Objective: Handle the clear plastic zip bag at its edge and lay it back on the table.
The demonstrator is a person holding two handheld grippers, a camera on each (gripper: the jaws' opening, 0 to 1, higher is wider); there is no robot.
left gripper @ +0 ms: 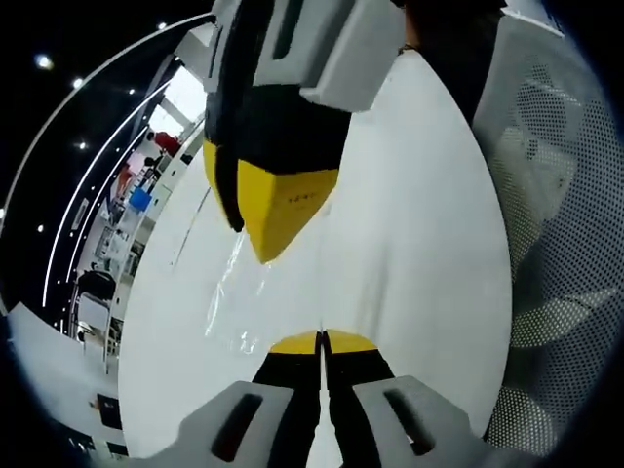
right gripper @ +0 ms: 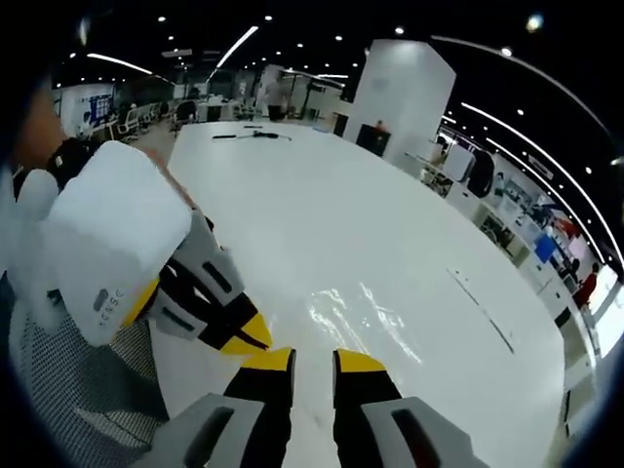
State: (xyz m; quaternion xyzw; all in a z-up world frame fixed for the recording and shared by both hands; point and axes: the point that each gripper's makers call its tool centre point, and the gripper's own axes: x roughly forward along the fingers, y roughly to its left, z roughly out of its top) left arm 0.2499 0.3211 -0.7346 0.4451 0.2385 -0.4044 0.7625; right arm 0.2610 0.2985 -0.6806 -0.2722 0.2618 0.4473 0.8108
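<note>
Left tongs (left gripper: 322, 343), clenched at lower centre on the zip bag (left gripper: 234, 302) edge, and right tongs (right gripper: 312, 363), parted, flank the bag lying on the table (left gripper: 409, 224), its length running toward upper left.

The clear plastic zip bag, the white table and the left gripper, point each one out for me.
clear plastic zip bag (left gripper: 234, 297): left gripper view, on its crinkled middle.
white table (right gripper: 322, 205): right gripper view, on bare top.
left gripper (left gripper: 322, 336): left gripper view, between its yellow tips.
</note>
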